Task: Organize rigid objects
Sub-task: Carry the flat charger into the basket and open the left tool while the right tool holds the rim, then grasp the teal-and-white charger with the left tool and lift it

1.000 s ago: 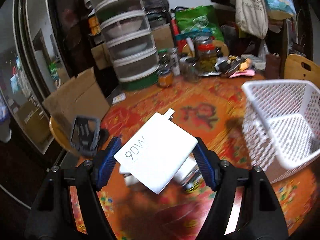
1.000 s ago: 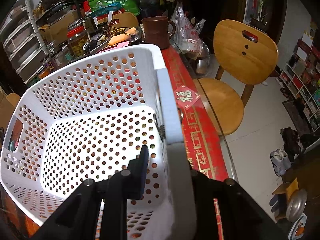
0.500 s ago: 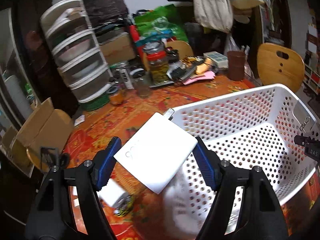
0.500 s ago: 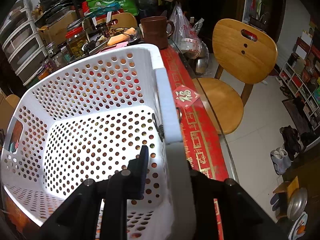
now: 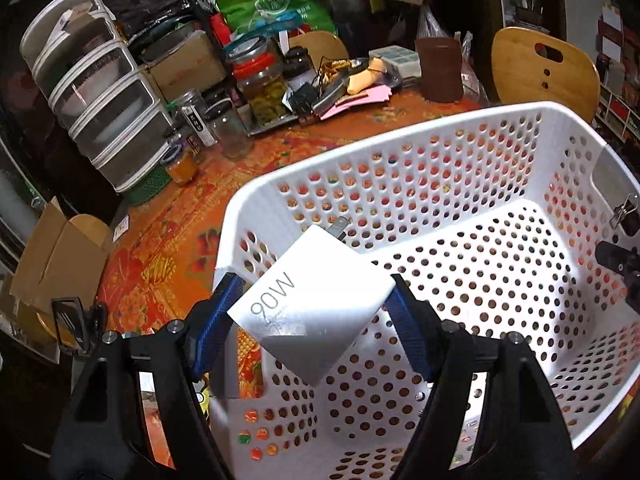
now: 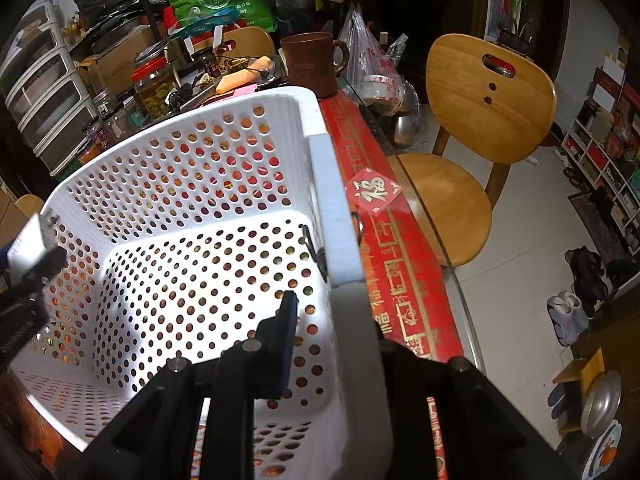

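Note:
My left gripper [image 5: 312, 308] is shut on a white 90W charger [image 5: 312, 300] with metal prongs pointing forward, held over the near left corner of the white perforated basket [image 5: 440, 136]. The basket looks empty inside. My right gripper [image 6: 336, 324] is shut on the basket's right rim [image 6: 332, 216], one finger inside the wall and one outside. The charger and the left gripper show at the far left of the right wrist view [image 6: 28, 248].
The basket sits on an orange and red patterned tablecloth [image 5: 168, 248]. Behind it stand jars [image 5: 264, 88], a brown mug [image 6: 312, 64], stacked clear drawers [image 5: 100, 108] and clutter. A wooden chair [image 6: 472, 140] stands right of the table. A binder clip [image 5: 624, 212] hangs on the basket rim.
My left gripper has carried the charger from above the tablecloth to the right, over the basket's rim. My right gripper has kept its hold on the basket rim.

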A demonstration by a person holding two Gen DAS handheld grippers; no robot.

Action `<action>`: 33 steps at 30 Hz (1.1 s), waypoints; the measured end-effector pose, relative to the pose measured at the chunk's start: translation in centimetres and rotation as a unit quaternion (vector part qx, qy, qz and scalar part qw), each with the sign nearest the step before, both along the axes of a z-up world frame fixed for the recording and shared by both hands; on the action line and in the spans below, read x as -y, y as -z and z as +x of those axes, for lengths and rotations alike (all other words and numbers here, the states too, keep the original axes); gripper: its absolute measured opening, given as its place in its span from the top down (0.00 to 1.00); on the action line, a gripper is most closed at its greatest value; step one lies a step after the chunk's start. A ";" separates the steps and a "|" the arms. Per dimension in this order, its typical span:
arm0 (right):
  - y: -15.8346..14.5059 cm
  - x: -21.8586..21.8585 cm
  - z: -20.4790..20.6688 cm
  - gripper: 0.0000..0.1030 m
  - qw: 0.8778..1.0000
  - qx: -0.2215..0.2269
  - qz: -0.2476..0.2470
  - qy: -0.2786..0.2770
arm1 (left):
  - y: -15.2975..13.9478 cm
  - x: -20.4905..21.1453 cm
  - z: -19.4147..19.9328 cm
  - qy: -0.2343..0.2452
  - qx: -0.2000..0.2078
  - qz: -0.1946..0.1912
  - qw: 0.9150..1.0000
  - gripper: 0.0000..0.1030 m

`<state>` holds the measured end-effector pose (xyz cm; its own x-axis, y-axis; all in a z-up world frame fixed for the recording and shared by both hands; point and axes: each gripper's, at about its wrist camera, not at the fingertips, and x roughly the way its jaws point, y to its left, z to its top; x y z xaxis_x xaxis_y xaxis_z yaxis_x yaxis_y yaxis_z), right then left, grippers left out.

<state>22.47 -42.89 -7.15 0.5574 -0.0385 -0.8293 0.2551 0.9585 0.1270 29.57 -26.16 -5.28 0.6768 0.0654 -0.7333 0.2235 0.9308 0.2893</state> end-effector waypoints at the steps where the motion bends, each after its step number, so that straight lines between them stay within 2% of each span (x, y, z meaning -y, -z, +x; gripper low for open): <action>1: 0.0 0.0 0.0 0.81 1.000 0.000 0.000 0.000 | 0.0 0.0 0.1 0.000 -0.001 0.002 1.000 0.30; 2: 0.0 0.0 0.0 0.81 1.000 0.000 0.000 0.000 | 0.1 0.1 0.1 0.002 -0.004 0.004 1.000 0.30; 5: 0.0 0.0 0.0 0.81 1.000 0.000 0.000 0.000 | -0.3 0.0 -0.6 0.010 0.009 0.007 1.000 0.21; 6: 0.0 -0.1 -0.1 0.81 1.000 0.000 0.000 -0.002 | -0.7 -0.2 -1.2 0.005 0.032 0.020 0.999 0.08; 7: 0.0 -0.1 0.0 0.82 1.000 0.001 0.001 -0.003 | -1.3 -0.5 -1.6 0.004 0.050 0.027 0.998 0.00; 9: 0.0 -0.2 0.0 0.83 1.000 0.000 0.000 -0.002 | -3.0 -2.0 -3.4 0.010 0.083 0.016 0.996 0.00; 10: 0.0 -0.2 0.0 0.83 1.000 -0.001 -0.001 -0.002 | -4.2 -3.7 -4.4 0.010 0.097 -0.003 0.995 0.00; 13: 0.0 -0.3 0.0 0.83 1.000 -0.003 -0.004 0.000 | -6.4 -9.5 -5.4 -0.016 0.113 -0.027 0.993 0.01; 15: 0.0 -0.4 0.0 0.84 1.000 -0.005 -0.007 0.002 | -6.5 -13.6 -4.5 -0.037 0.101 -0.025 0.994 0.01; 17: 0.0 -0.4 0.0 0.84 1.000 -0.004 -0.007 0.002 | -5.4 -18.5 -2.6 -0.073 0.085 -0.011 0.994 0.01; 18: 0.0 -0.4 0.0 0.84 1.000 -0.005 -0.007 0.002 | -4.3 -21.4 -1.2 -0.100 0.067 -0.004 0.993 0.01; 20: 0.0 -0.4 0.0 0.84 1.000 -0.004 -0.006 0.002 | -1.8 -26.9 1.9 -0.140 0.015 -0.017 0.990 0.01; 23: 0.0 -0.4 0.0 0.84 1.000 -0.005 -0.005 0.002 | 2.0 -32.3 4.9 -0.181 -0.044 -0.030 0.982 0.01; 26: 0.0 -0.4 0.0 0.84 1.000 -0.003 -0.003 0.001 | 5.0 -34.6 6.2 -0.188 -0.080 -0.049 0.978 0.01; 28: 0.0 -0.3 0.0 0.84 1.000 -0.003 -0.003 0.002 | 5.9 -34.7 6.6 -0.197 -0.078 -0.035 0.977 0.01; 33: 0.0 -0.3 0.0 0.84 1.000 -0.005 -0.003 0.003 | 8.4 -35.4 7.7 -0.200 -0.101 -0.054 0.973 0.01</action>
<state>22.50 -42.63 -7.18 0.5484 -0.0463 -0.8349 0.2625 0.9575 0.1193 37.31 9.23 -13.70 0.4554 0.2084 -0.8655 -0.1202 0.9777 0.1722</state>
